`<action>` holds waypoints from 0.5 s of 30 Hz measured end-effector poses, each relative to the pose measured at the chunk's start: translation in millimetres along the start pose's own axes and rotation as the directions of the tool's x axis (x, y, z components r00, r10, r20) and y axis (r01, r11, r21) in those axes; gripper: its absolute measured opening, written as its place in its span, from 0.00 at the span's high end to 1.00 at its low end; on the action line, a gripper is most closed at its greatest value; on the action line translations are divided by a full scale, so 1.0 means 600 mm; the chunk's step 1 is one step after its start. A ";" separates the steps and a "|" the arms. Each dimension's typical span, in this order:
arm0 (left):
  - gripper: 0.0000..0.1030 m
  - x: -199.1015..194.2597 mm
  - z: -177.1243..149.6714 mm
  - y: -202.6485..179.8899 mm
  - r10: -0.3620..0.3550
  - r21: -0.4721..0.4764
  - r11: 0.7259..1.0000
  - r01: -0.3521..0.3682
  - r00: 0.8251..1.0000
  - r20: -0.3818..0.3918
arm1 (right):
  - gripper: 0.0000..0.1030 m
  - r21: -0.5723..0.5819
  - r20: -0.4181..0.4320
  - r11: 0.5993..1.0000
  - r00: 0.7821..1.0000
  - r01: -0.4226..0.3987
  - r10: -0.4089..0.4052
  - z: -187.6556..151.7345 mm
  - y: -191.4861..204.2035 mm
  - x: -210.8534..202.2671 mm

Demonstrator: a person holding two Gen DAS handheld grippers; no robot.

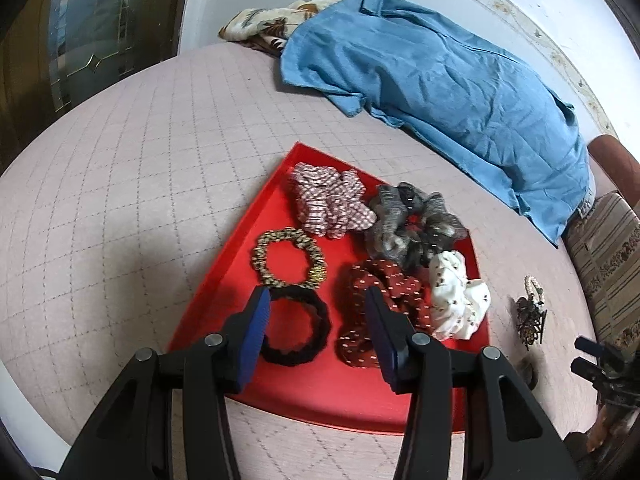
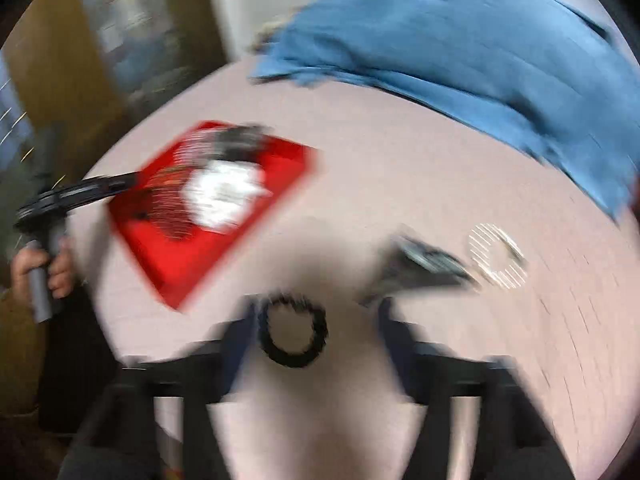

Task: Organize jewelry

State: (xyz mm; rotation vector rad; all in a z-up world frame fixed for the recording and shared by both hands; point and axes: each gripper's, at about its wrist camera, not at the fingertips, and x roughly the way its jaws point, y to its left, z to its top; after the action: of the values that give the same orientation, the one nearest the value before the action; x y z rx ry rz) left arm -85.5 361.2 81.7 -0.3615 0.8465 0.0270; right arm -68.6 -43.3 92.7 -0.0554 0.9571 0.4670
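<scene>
From the left wrist view, the left gripper [image 1: 316, 312] hangs over the near part of the flat red plastic tray [image 1: 224, 268] with its blue-padded jaws spread wide and nothing between them; the tray rests on the pink quilted bed cover [image 1: 140, 160]. On it lie a plain black elastic hair tie [image 1: 320, 332], a gold-and-black beaded band [image 1: 260, 256], a red-and-white checked fabric scrunchie [image 1: 328, 200], a grey gauzy scrunchie [image 1: 392, 220], a dark red dotted scrunchie [image 1: 360, 280] and a white printed scrunchie [image 1: 452, 292]; off the tray to the right, on the cover, sits a dark ornate hair claw with a pearl band [image 1: 530, 312]. A crumpled blue cloth [image 1: 440, 80] lies well behind.

From the right wrist view, heavily blurred by motion, the right gripper [image 2: 316, 320] shows its jaws apart, empty, low over the cover; a second black elastic ring [image 2: 294, 332] lies on the cover between the fingers, closer to the left one; whether it touches either finger I cannot tell. The claw and a pale band [image 2: 496, 256] lie further right, apart from the tray.

Judging by this, the sorting is partly done, and the step in hand looks like the right tool closing in on the loose black ring; the next move calls for steadying, lowering so one finger passes inside the ring, then pinching the thin soft band without dragging the cover.
</scene>
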 end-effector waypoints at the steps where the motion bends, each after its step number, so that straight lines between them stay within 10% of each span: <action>1: 0.54 -0.008 -0.002 -0.007 -0.013 -0.001 1.000 0.013 1.000 0.009 | 0.25 0.038 0.002 0.999 1.000 0.004 -0.004 -0.011 -0.020 -0.006; 15: 0.51 -0.013 -0.046 -0.273 -0.177 0.223 0.955 0.197 0.978 -0.109 | 0.25 0.225 0.099 0.974 0.995 -0.032 0.010 -0.054 -0.152 -0.015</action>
State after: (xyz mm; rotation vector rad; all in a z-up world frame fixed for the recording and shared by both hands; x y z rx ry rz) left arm -83.7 199.5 120.2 -0.2212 0.8890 -0.2649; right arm -60.8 -136.6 66.7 0.1825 0.9107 0.3740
